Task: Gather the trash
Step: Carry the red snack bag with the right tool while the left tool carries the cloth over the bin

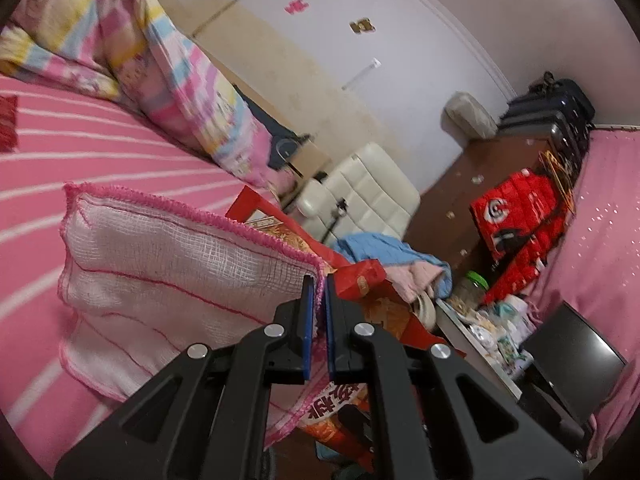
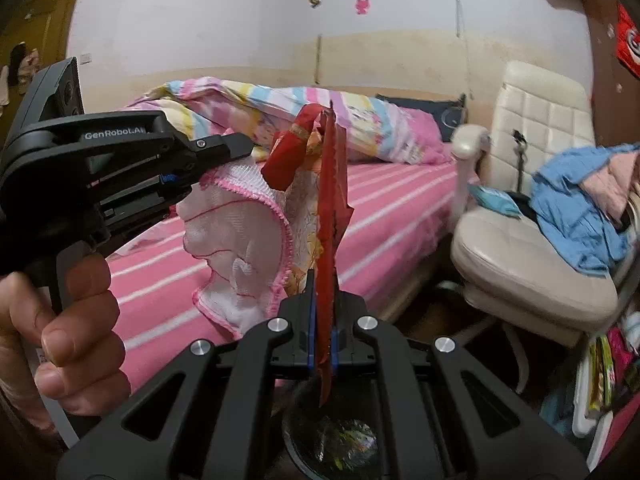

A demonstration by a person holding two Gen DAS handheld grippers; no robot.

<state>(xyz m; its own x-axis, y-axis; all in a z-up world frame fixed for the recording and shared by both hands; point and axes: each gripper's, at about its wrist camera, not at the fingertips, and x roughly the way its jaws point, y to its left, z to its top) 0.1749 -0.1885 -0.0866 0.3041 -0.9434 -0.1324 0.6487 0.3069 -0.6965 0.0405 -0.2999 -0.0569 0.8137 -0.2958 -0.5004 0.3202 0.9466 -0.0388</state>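
Note:
A white mesh bag with pink edging [image 1: 160, 280] hangs over the pink bed, and my left gripper [image 1: 318, 282] is shut on its rim. A red snack wrapper [image 1: 362, 280] sits just right of that rim. In the right wrist view my right gripper [image 2: 325, 284] is shut on the red snack wrapper [image 2: 332, 184], which stands upright between its blue pads. The wrapper's far end lies against the mesh bag [image 2: 236, 240]; some of its print shows through the mesh. At the left, a hand [image 2: 76, 320] holds my left gripper [image 2: 242, 146], which pinches the bag's edge.
The bed [image 2: 400, 200] with pink striped sheet and a pastel quilt [image 2: 360, 120] fills the background. A cream padded chair [image 2: 520, 260] carries blue and pink clothes [image 2: 576, 216]. Red bags [image 1: 516, 216], a cluttered low table [image 1: 480, 332] and a dark screen [image 1: 576, 352] stand to the right.

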